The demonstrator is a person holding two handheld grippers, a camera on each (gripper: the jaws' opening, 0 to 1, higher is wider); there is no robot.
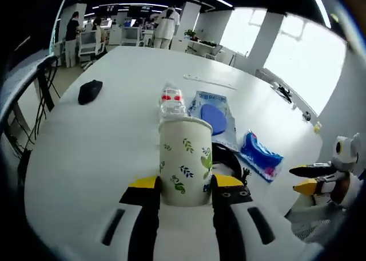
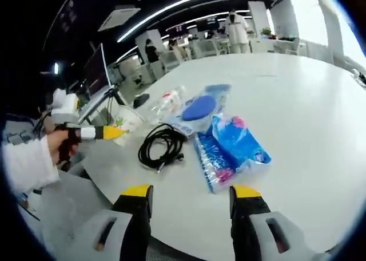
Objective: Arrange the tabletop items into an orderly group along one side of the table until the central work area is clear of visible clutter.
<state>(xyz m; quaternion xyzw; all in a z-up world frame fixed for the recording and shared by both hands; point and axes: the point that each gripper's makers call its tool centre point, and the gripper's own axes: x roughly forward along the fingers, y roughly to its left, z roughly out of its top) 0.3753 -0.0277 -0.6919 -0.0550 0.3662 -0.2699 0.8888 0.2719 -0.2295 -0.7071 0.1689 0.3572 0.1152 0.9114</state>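
- Left gripper: black jaws with yellow tips, closed narrow against both sides of a paper cup. Cup is white, tapered, printed with green and blue leaf sprigs, upright on the tabletop.
- Right gripper: jaws spread wide, holding nothing, hovering above the near edge of the tabletop.
- Just past the right jaws: a blue crinkled plastic packet, glossy, with pink print; the writing is too small to read.
- Beside it, toward the left gripper: a coiled black cable, loose loops, plug end free.
- Behind the cup: a clear plastic bottle with a red-and-white label, lying down; text unreadable.
- Next to the bottle: a flat clear pouch holding a round blue disc, with blue print along the top.
- Farther, toward the left edge of the tabletop: a black, rounded computer mouse, well apart from the group.
- Far side: a thin pale strip lying flat.
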